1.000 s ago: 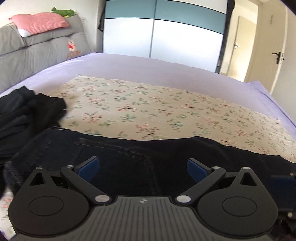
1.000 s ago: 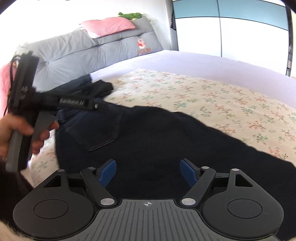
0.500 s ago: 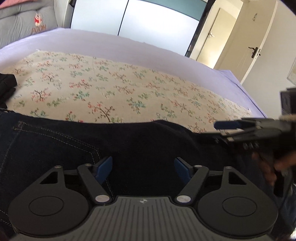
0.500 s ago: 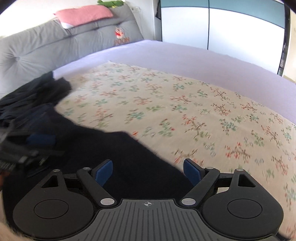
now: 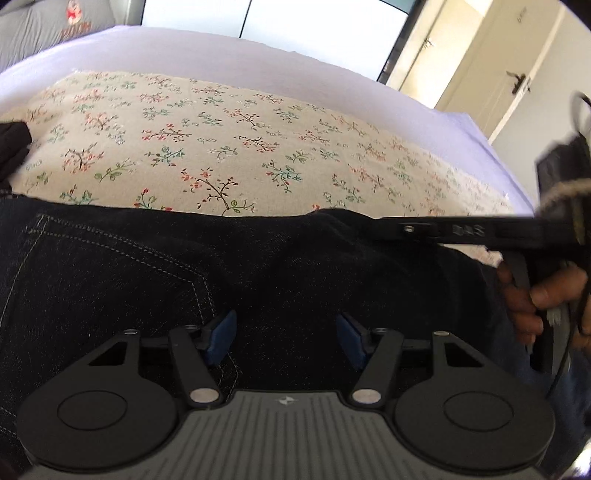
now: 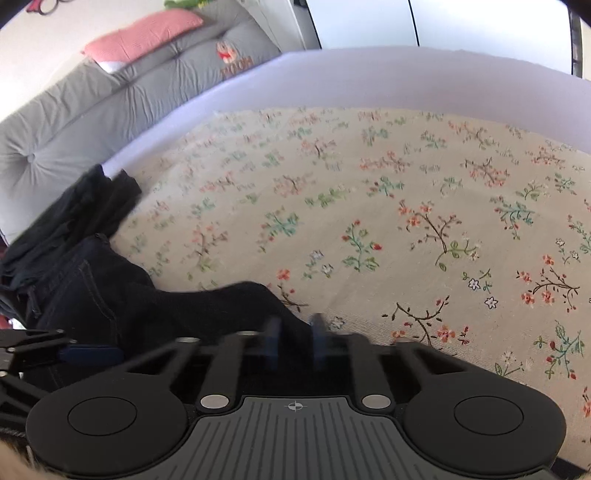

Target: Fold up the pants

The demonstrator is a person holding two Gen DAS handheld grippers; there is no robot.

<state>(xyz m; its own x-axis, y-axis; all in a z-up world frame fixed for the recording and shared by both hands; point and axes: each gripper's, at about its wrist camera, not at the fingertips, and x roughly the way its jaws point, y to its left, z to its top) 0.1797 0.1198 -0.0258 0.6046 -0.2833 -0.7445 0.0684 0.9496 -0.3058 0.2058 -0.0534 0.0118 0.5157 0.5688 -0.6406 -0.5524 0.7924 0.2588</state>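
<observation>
Right wrist view: right tongs [image 6: 294, 341] closing on the pants [image 6: 155, 306] edge.
Pants lie flat on the bed [image 6: 406, 206]; my left tongs [image 5: 286, 338] hover over them, released. Risk: thin pinch may slip when lifted.

Home bedroom, bed [image 6: 388, 85] under lilac sheet, grey padded headboard [image 6: 110, 110] (pink pillow [image 6: 144, 35] on top), sliding wardrobe [image 5: 317, 33]

pants [image 5: 258, 280] on floral cloth [image 5: 229, 147], on bed [image 5: 258, 62]
</observation>
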